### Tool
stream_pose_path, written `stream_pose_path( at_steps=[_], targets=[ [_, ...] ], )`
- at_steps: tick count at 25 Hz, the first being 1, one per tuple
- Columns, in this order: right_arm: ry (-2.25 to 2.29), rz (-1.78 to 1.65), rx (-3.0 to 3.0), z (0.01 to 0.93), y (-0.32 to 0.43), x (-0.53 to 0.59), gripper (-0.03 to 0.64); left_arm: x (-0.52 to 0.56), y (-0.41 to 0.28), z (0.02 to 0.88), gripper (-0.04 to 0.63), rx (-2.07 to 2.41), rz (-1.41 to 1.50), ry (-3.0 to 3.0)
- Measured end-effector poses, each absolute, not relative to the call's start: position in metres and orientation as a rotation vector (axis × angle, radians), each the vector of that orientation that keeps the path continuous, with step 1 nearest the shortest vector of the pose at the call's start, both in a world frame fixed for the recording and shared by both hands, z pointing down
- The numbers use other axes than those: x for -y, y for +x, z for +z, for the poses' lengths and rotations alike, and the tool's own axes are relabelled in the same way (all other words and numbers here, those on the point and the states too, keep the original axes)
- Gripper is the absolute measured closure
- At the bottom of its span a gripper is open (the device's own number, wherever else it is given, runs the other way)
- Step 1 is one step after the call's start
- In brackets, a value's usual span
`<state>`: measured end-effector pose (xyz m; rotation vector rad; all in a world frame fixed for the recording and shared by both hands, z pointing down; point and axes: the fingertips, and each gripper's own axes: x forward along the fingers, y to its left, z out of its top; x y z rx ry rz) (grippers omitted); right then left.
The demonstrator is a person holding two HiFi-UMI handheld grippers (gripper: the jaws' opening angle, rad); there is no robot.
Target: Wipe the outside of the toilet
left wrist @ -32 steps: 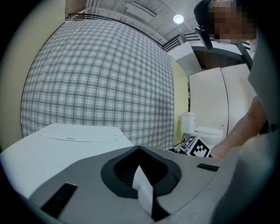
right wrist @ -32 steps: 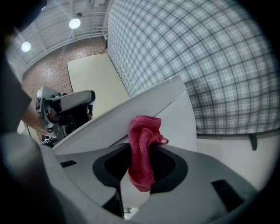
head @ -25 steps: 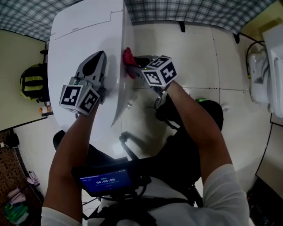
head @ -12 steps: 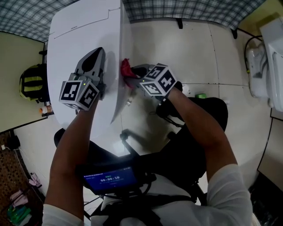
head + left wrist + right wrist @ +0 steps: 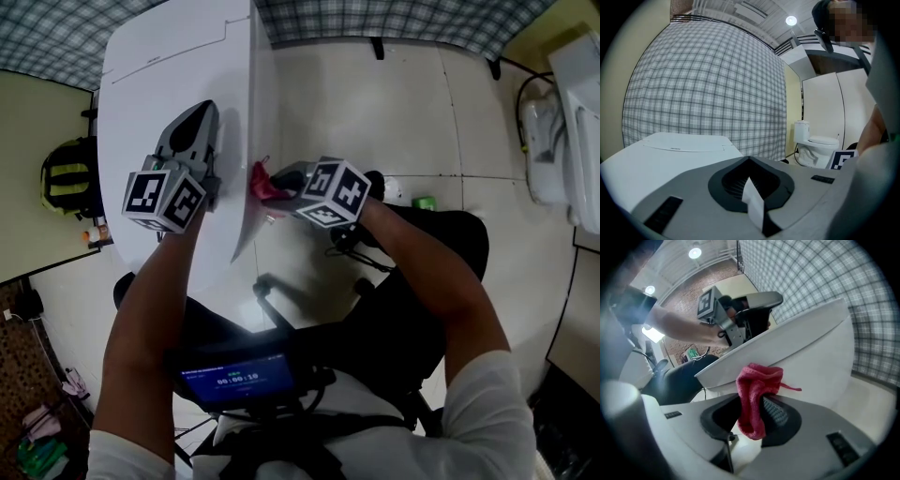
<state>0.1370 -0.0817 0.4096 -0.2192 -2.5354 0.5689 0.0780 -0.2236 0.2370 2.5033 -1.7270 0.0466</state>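
The white toilet (image 5: 164, 70) fills the upper left of the head view, and its smooth side (image 5: 811, 352) shows in the right gripper view. My left gripper (image 5: 200, 111) lies on its flat top (image 5: 679, 150), jaws shut with nothing between them. My right gripper (image 5: 274, 184) is shut on a red cloth (image 5: 262, 182), which it holds against the toilet's right side just under the rim. In the right gripper view the cloth (image 5: 757, 390) hangs bunched between the jaws, and the left gripper (image 5: 740, 310) shows above on the toilet's top.
A second white toilet (image 5: 562, 122) stands at the right wall, also seen far off as a toilet (image 5: 815, 145) in the left gripper view. A plaid curtain (image 5: 422, 23) runs behind. A backpack (image 5: 70, 173) lies left, a small green thing (image 5: 427, 202) on the tiled floor.
My right gripper has slid the red cloth along the toilet's side toward me, down in the head view, and has turned a little. The left gripper has stayed put.
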Motion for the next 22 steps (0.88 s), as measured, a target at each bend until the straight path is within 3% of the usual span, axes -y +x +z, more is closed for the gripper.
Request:
stream_pose_path(
  at_steps=[22],
  targets=[
    [-0.791, 0.450, 2.294, 0.419, 0.139, -0.022, 0.491, 0.222, 0.080, 0.237, 0.595, 1.719, 0.042, 2.507]
  ],
)
